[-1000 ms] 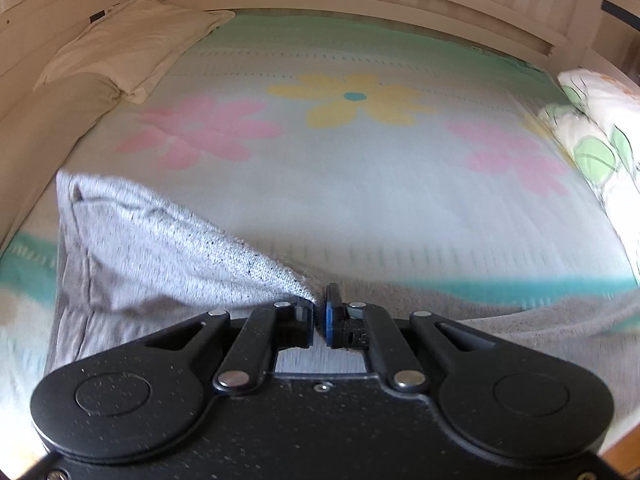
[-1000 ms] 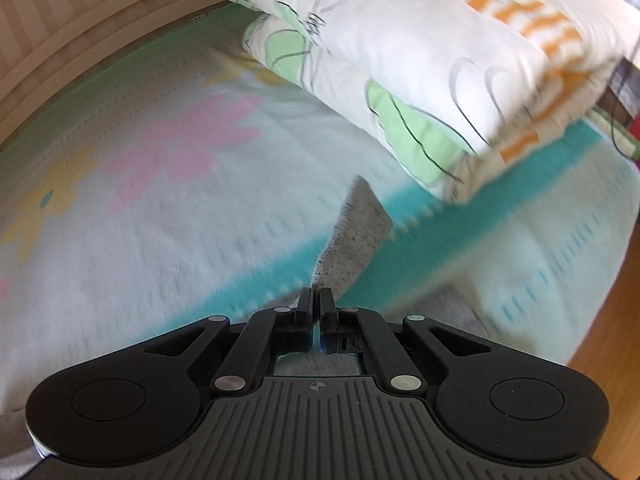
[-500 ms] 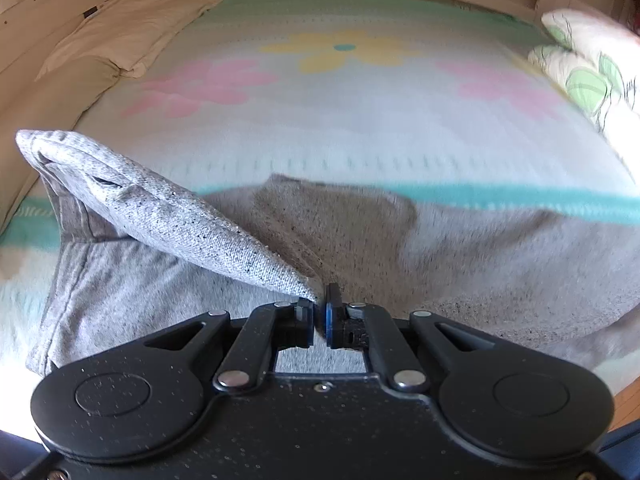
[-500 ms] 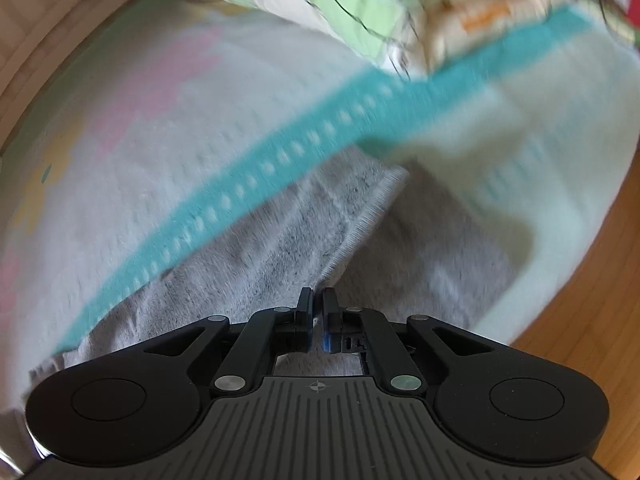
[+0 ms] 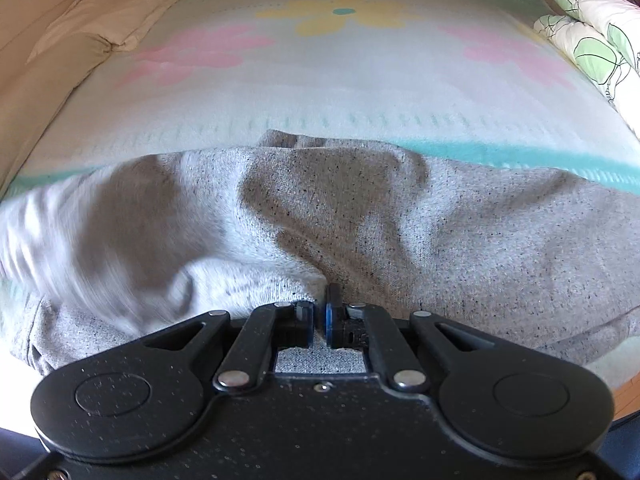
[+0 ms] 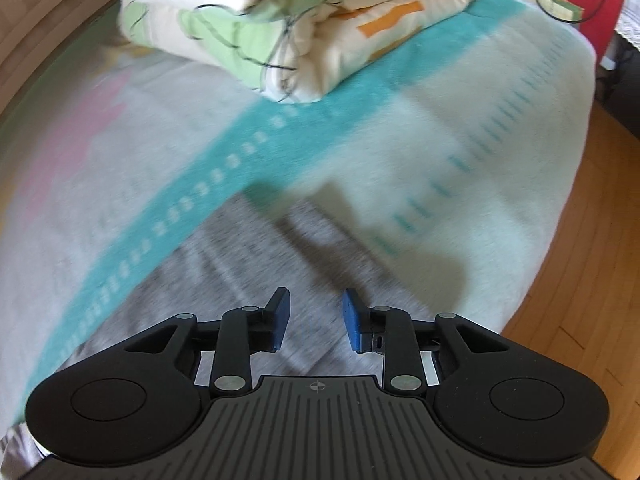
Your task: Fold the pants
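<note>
Pants point(image 5: 360, 216), grey speckled knit, lie in a rumpled band across the near edge of the bed, over the teal stripe of the flowered blanket point(image 5: 320, 80). Cloth is bunched and creased at the middle; the portion at far left is blurred. In the right wrist view the same grey pants point(image 6: 240, 264) run from lower left toward the centre, ending near the teal stripe, with the shadow of the tool falling across them.

Left gripper point(image 5: 320, 316): blue pads pressed nearly together with a fold of the grey fabric pinched between them; more fabric shows through the opening just behind the fingers.

Right gripper point(image 6: 316, 320): fingers spread apart, nothing between them, poised above the pants. Whether the pads touch the cloth cannot be told.

Folded quilt point(image 6: 280, 28), cream with green and orange print, sits on the blanket beyond the pants, well apart from them. A cream pillow point(image 5: 116, 8) lies at the far left corner of the bed. Wooden floor point(image 6: 580, 280) shows beside the bed at right.
</note>
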Action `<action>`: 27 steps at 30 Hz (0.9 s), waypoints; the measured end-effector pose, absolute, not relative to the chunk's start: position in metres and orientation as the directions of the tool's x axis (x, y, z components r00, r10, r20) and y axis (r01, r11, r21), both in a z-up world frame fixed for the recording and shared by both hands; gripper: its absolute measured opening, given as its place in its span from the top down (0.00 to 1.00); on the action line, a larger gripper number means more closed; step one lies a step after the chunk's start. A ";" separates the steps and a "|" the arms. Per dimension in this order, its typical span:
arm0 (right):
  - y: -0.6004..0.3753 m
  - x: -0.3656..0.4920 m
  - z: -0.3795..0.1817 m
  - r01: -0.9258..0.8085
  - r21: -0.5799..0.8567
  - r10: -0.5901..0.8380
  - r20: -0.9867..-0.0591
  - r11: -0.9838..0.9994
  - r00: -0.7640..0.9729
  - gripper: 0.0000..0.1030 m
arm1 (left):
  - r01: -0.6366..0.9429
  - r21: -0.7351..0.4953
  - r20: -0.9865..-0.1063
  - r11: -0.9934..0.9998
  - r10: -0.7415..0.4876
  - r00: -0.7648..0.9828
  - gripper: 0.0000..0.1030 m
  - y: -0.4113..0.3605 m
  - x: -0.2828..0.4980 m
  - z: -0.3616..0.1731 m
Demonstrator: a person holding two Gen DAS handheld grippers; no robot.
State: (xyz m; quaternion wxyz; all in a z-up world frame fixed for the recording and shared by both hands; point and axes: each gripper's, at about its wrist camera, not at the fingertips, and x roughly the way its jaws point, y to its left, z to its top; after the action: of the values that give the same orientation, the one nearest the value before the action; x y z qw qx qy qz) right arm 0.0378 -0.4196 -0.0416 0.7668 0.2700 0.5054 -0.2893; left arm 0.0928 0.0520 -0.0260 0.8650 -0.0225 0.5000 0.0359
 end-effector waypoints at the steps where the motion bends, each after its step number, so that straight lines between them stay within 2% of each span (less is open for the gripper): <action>1: -0.422 0.037 -0.045 0.721 0.119 -0.174 -0.932 0.683 0.319 0.66 | -0.087 -0.007 -0.870 0.996 0.036 0.492 0.93 0.053 0.094 -0.027; 5: -0.429 0.031 -0.057 0.736 0.129 -0.161 -0.937 0.665 0.310 0.64 | -0.084 -0.011 -0.882 0.996 0.030 0.471 0.93 0.053 0.096 -0.030; 11: -0.432 0.022 -0.059 0.739 0.218 -0.101 -0.927 0.637 0.361 0.65 | -0.082 -0.019 -0.893 0.996 0.020 0.450 0.90 0.055 0.097 -0.034; 13: -0.428 0.022 -0.056 0.724 0.226 -0.096 -0.922 0.652 0.375 0.79 | -0.082 -0.024 -0.893 0.996 0.015 0.449 0.87 0.056 0.097 -0.034; 14: -0.424 0.022 -0.053 0.714 0.219 -0.104 -0.920 0.665 0.378 0.89 | -0.082 -0.025 -0.893 0.996 0.015 0.449 0.86 0.056 0.097 -0.033; 17: -0.414 0.027 -0.042 0.681 0.219 -0.102 -0.912 0.699 0.398 0.91 | -0.082 -0.031 -0.892 0.996 0.010 0.453 0.83 0.057 0.095 -0.030; 22: -0.388 0.047 0.000 0.603 0.259 -0.071 -0.881 0.754 0.468 0.92 | -0.065 -0.026 -0.882 0.998 0.008 0.471 0.80 0.055 0.094 -0.024; 27: -0.355 0.062 0.082 0.443 0.363 0.001 -0.775 0.820 0.632 0.92 | -0.057 -0.017 -0.874 0.998 0.012 0.486 0.77 0.054 0.092 -0.020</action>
State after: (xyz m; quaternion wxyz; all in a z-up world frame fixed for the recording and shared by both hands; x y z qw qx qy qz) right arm 0.0616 -0.3549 0.0825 0.8616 0.2716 0.4091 -0.1283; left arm 0.0916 0.0539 -0.0195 0.8617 -0.0219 0.5065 0.0201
